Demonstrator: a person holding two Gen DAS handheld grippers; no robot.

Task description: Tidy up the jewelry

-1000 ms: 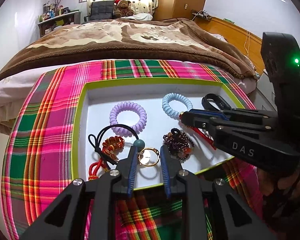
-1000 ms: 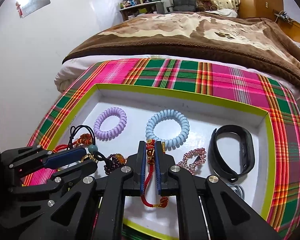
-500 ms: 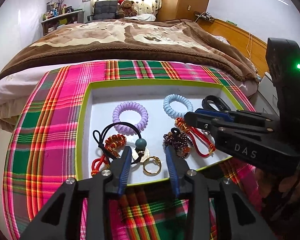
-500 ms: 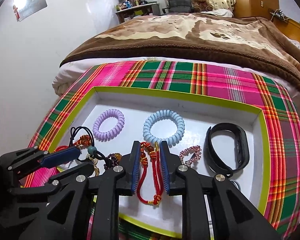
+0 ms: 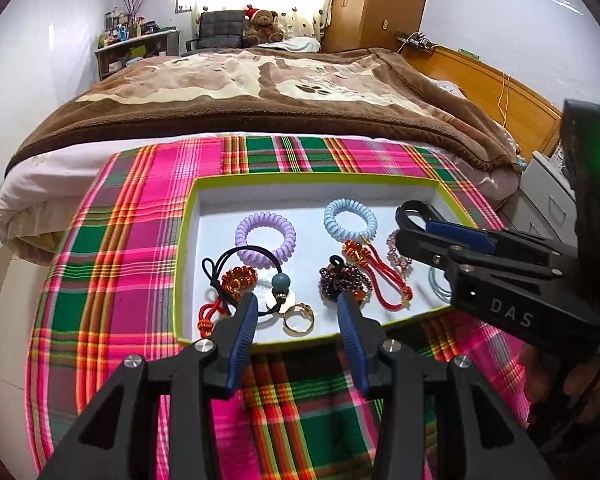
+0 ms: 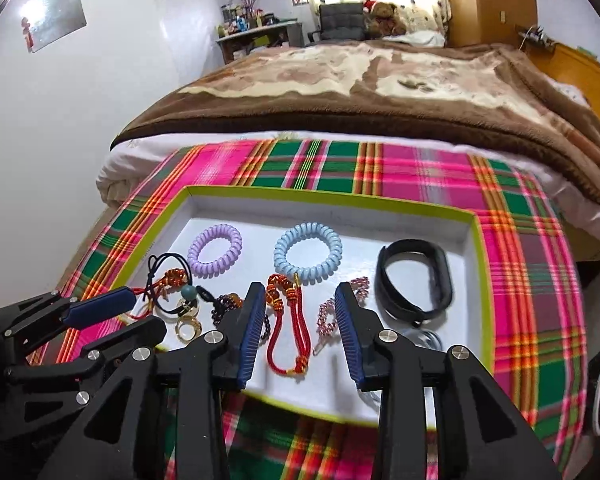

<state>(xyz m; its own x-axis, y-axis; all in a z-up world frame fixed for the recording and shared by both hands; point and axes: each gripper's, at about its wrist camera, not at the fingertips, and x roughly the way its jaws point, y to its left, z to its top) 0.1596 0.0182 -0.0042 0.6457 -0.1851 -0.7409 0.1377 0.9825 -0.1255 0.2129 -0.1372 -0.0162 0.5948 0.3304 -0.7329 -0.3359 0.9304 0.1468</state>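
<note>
Jewelry lies spread in a shallow white tray (image 5: pixel 188 240) with a lime-green rim, set on a pink-and-green plaid cloth (image 5: pixel 112 280) at the foot of a bed.

Left gripper (image 5: pixel 296 312) hangs over the tray's near edge; its jaws have just been opening and now stand apart, holding nothing. A gold ring (image 5: pixel 298 322) lies loose on the tray floor between the blue pads, touching neither. A black cord with a teal bead (image 5: pixel 281 282) sits just past it at 11 o'clock, and a dark purple bead bracelet (image 5: pixel 342 282) at 1 o'clock.

Right gripper (image 6: pixel 300 312) is likewise spread wide, its jaws having just been opening, and grips nothing. A red knotted cord (image 6: pixel 288 332) lies flat on the tray between its pads, clear of both. At 12 o'clock from the cord rests a pale blue coil band (image 6: pixel 308 254), with a lilac coil band (image 6: pixel 214 250) at 10 o'clock, a pink beaded piece (image 6: pixel 330 312) at 3 o'clock, and a black wristband (image 6: pixel 416 282) further right.
</note>
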